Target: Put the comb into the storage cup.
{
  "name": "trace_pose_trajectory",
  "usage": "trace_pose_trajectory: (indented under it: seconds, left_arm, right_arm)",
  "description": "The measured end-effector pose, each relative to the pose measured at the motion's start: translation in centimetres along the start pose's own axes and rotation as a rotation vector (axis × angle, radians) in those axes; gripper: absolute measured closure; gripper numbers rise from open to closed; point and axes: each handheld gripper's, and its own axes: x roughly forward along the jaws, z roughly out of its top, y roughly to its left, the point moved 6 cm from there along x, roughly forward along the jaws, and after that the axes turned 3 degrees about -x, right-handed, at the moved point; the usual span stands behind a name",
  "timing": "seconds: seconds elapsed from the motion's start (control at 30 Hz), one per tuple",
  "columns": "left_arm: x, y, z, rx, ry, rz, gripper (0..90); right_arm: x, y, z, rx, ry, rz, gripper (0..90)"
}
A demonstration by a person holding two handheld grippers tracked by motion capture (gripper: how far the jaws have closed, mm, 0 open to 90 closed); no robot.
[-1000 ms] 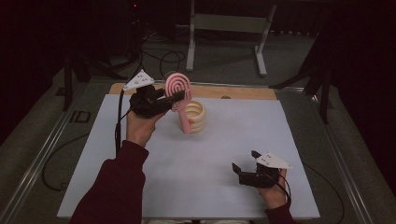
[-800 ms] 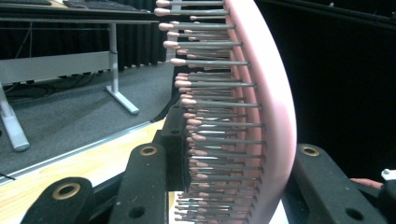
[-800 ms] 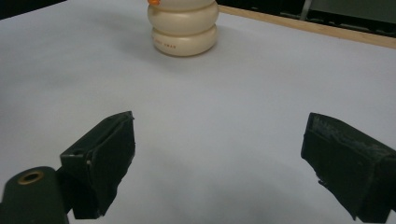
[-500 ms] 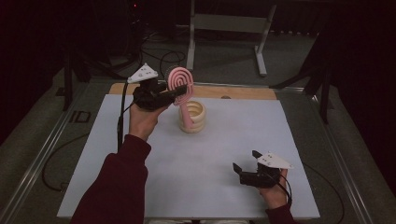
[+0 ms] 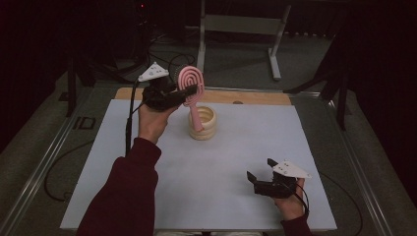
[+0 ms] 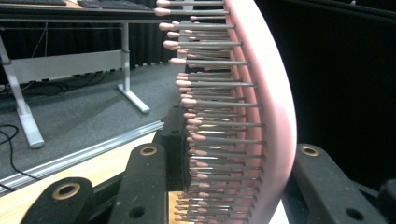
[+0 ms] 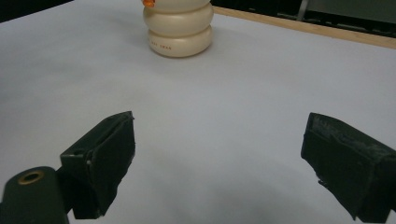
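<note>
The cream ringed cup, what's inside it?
The pink hairbrush's handle points down into the cream ringed cup, while the left tool grips the brush's head. The cup's wall hides the handle's tip and the bottom, so anything else inside can't be seen.

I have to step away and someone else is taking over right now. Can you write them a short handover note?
Left hand-held gripper: shut on the pink hairbrush, held upright above the table, handle end down in the cream ringed holder.
Right hand-held gripper: open, holds nothing, low over the white mat at its near right.
Done: brush picked up and brought to the holder.
Left: probably lower the brush in fully, then release.
</note>
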Motion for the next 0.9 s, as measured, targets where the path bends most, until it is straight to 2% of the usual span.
trace_pose_trajectory:
  seconds: [0.53,0.9]
  left_arm:
    - [0.6,1.2,0.3,-0.022,-0.026,0.023,63.6]
    - [1.4,1.6,0.6,-0.018,-0.028,0.043,63.6]
  right_arm:
    - [0.0,0.0,0.0,-0.003,0.000,0.000,10.1]
    - [0.0,-0.1,0.0,-0.001,-0.002,0.002,10.1]
